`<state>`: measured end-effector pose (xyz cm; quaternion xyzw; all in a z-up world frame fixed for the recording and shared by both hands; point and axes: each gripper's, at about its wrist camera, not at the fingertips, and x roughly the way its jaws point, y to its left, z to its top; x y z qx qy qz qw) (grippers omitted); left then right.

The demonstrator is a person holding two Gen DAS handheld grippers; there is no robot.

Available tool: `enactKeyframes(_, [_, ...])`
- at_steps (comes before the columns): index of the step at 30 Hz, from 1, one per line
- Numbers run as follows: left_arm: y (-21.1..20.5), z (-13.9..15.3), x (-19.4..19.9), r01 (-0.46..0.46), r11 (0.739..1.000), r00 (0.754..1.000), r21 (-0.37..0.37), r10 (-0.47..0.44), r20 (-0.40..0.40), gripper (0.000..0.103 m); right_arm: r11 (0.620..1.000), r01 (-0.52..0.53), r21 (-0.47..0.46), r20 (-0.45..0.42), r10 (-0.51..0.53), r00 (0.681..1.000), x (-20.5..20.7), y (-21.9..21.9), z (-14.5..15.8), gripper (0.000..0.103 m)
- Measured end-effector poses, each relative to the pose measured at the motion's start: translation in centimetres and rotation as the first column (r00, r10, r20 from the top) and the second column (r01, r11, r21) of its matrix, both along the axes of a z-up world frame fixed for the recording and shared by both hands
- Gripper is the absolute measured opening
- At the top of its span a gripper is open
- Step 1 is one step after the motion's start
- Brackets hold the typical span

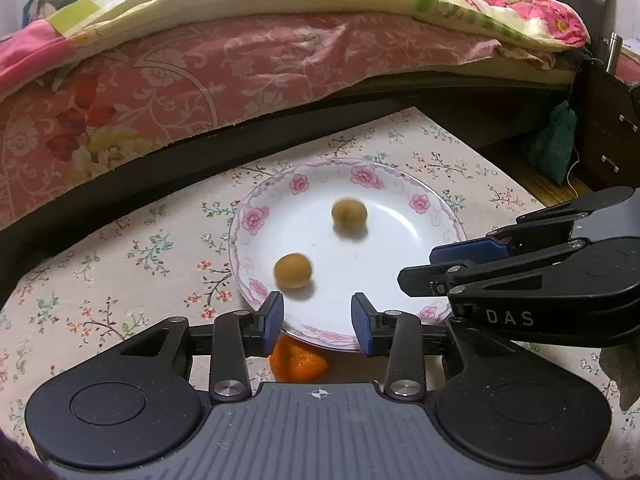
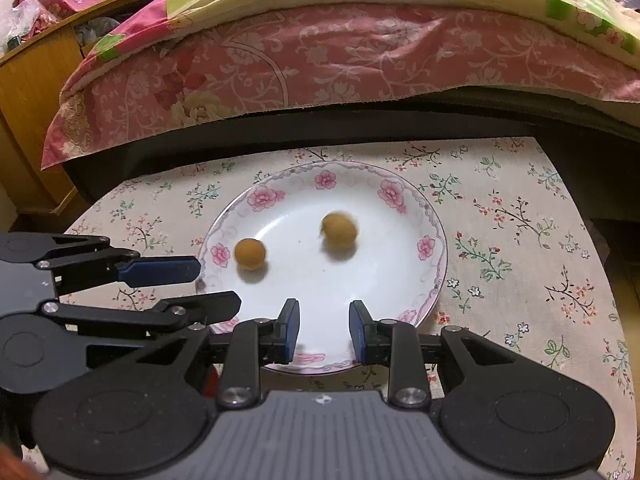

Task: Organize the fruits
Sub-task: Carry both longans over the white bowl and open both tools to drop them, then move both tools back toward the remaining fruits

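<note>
Orange (image 1: 298, 362) sits just under the left gripper (image 1: 317, 320), off the plate (image 1: 440, 216) w/ two brown fruits; both grippers' jaws open, empty, right gripper (image 2: 324, 330) farther.

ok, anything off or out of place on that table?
One orange fruit lies on the tablecloth outside the plate, against its near rim beneath the left gripper. Both small brown fruits sit on the plate, blurred.

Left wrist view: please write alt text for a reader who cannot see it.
Two small brownish round fruits lie apart on a white floral plate on a flowered tablecloth beside a bed. The left hand-held gripper is open over the plate's near rim, an orange fruit on the cloth below it. The right hand-held gripper reaches in from the right.
</note>
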<state>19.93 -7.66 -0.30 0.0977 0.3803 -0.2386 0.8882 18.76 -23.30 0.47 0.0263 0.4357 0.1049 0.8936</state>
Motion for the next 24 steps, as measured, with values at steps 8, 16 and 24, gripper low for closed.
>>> enactKeyframes(8, [0.8, 0.4, -0.4, -0.015, 1.0, 1.0, -0.008, 0.015, -0.001, 0.048, 1.0, -0.015, 0.005, 0.002, 0.015, 1.0, -0.4, 0.6, 0.4, 0.028])
enactKeyframes(16, [1.4, 0.7, -1.0, -0.026, 1.0, 1.0, -0.016, 0.026, -0.004, 0.048, 0.999, -0.031, 0.018, -0.004, 0.031, 1.0, -0.9, 1.1, 0.7, 0.028])
enactKeyframes(24, [2.2, 0.7, -1.6, -0.046, 0.999, 0.999, -0.019, 0.046, -0.014, 0.049, 0.998, -0.059, 0.025, -0.004, 0.059, 0.998, -1.7, 1.8, 1.0, 0.028])
